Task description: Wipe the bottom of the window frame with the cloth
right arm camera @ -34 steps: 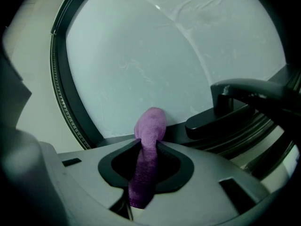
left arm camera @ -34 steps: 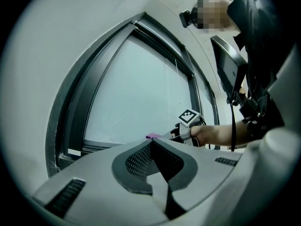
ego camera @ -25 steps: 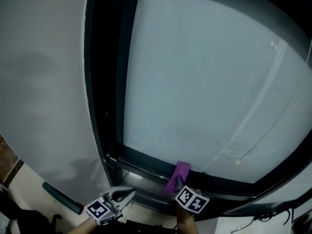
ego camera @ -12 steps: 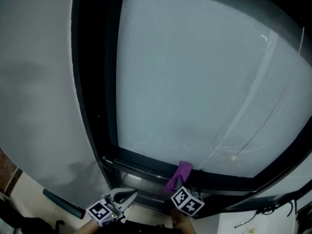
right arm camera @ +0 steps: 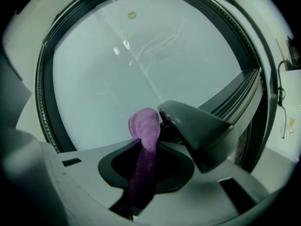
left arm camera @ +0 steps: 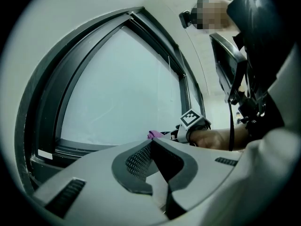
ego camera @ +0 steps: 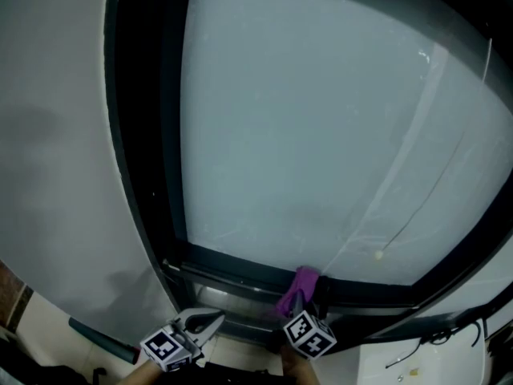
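— What had the right gripper (right arm camera: 153,131) got between its fingers?

— The purple cloth (right arm camera: 145,126). Both jaws were pinched on it. The cloth ran down through the gap, and a rounded end stood up past the fingertips.

— And the left gripper (left arm camera: 151,144)?

— Its jaws were pressed together, tip to tip, with nothing in them.

— Where was the cloth relative to the window frame (ego camera: 152,175)?

— At the frame's bottom rail (ego camera: 232,265), right of the rail's middle in the head view. The free end lay over the dark rail, just under the glass (ego camera: 321,135). Whether it pressed on the rail, I could not tell.

— And the grippers themselves?

— The right gripper was just below the rail, behind the cloth, with its marker cube nearest the camera. The left gripper hung below the rail too, nearer the frame's lower left corner, apart from the rail and clear of the cloth.

— Anything else round the frame?

— A bare hand (left arm camera: 211,138) held the right gripper; the left gripper view showed it. A pale wall (ego camera: 56,175) ran left of the frame. A small round mark (ego camera: 378,254) sat on the glass above the rail, right of the cloth.
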